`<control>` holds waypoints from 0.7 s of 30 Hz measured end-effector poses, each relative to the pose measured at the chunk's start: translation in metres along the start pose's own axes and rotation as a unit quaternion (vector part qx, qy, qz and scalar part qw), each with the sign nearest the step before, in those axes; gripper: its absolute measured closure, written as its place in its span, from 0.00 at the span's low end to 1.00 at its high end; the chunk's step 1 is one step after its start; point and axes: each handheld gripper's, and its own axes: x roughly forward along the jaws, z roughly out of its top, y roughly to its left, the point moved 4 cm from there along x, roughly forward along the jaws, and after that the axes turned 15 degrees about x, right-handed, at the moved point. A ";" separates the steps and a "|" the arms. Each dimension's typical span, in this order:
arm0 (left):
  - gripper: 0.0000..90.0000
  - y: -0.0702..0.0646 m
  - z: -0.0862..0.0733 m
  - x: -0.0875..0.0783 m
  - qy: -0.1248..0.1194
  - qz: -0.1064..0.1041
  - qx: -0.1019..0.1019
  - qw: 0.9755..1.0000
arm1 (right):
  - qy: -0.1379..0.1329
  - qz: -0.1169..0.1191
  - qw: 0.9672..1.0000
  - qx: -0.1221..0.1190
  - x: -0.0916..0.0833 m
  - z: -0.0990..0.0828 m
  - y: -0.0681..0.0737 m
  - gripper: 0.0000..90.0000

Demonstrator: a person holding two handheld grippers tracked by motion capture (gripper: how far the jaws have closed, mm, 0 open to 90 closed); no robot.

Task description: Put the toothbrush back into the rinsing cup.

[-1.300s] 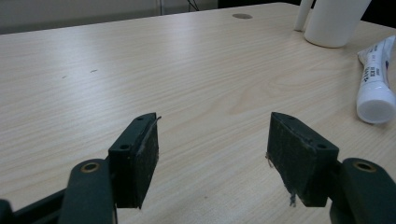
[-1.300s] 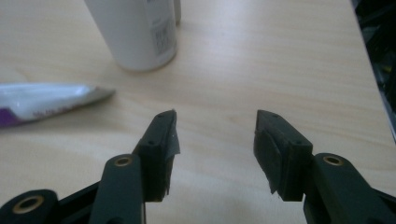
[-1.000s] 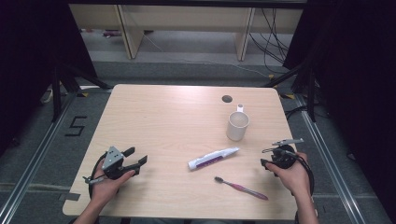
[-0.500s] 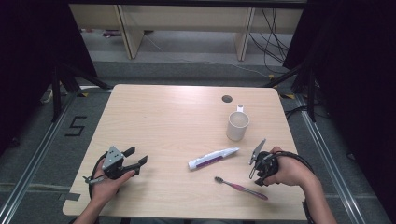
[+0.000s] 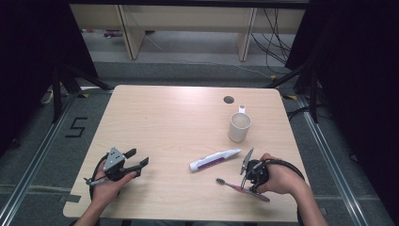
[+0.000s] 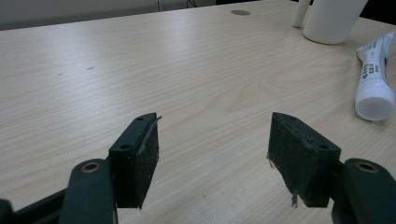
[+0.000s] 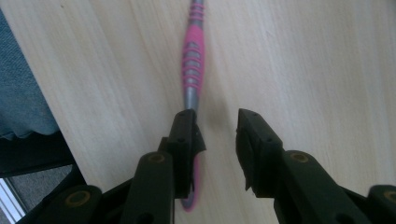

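Two grippers work at the wooden table (image 5: pixel 164 122) in the high view. The left gripper (image 5: pixel 134 161) rests near the front left edge with its jaws spread and nothing between them. The right gripper (image 5: pixel 248 182) hovers over the pink toothbrush (image 5: pixel 233 186), which lies near the front right edge, just in front of the toothpaste tube (image 5: pixel 214 160); a white mug (image 5: pixel 239 127) stands behind the tube.

From the left gripper view, the left gripper (image 6: pixel 212 154) is released over bare wood, with the mug (image 6: pixel 334 18) and tube (image 6: pixel 373 79) off to the right.

From the right gripper view, the right gripper (image 7: pixel 217 135) has just been closing but still shows a gap; the toothbrush (image 7: pixel 193 70) passes under one jaw rather than between them, not yet grasped.
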 end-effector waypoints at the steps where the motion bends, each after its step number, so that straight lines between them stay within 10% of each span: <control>1: 0.37 0.000 0.000 0.000 -0.001 0.000 -0.001 1.000 | 0.008 -0.002 1.000 0.007 0.001 0.002 0.005 0.76; 21: 0.37 -0.002 0.000 0.000 -0.005 -0.001 -0.013 1.000 | 0.011 -0.007 1.000 -0.007 0.014 0.018 0.018 0.75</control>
